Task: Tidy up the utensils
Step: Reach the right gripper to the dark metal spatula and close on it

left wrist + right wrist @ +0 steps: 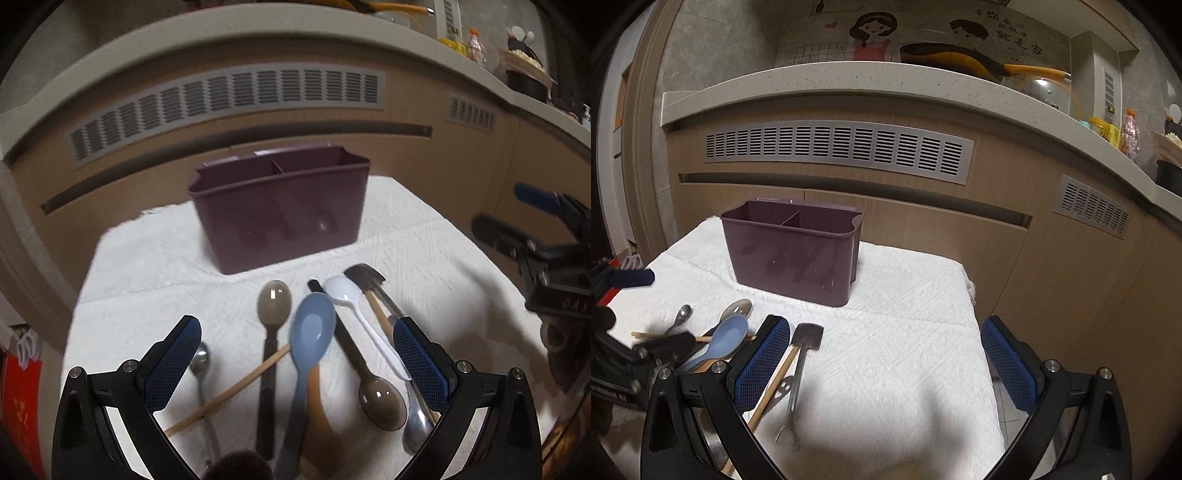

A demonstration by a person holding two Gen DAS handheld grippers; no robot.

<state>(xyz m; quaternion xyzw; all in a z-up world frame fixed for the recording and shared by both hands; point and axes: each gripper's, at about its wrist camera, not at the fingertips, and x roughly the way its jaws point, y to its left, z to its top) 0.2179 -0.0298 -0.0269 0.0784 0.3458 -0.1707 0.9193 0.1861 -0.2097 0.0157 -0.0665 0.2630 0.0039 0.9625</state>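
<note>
A dark purple two-compartment utensil holder (pixel 280 210) stands upright on a white towel (pixel 147 266); it also shows in the right wrist view (pixel 794 251). Several utensils lie in front of it: a blue spoon (pixel 312 336), two smoky brown spoons (pixel 274 301), a white plastic spoon (pixel 345 291), a black spatula (pixel 364 277), chopsticks (pixel 236 391) and a metal spoon (pixel 201 360). My left gripper (pixel 297 362) is open, hovering over the pile. My right gripper (pixel 884 363) is open and empty above bare towel, right of the spatula (pixel 809 338) and blue spoon (pixel 722 339).
A wooden cabinet front with a grey vent grille (pixel 834 147) stands behind the towel under a pale counter (pixel 849 81). The towel's right edge (pixel 971 291) drops to the floor. The other gripper shows at the right edge of the left wrist view (pixel 546 258).
</note>
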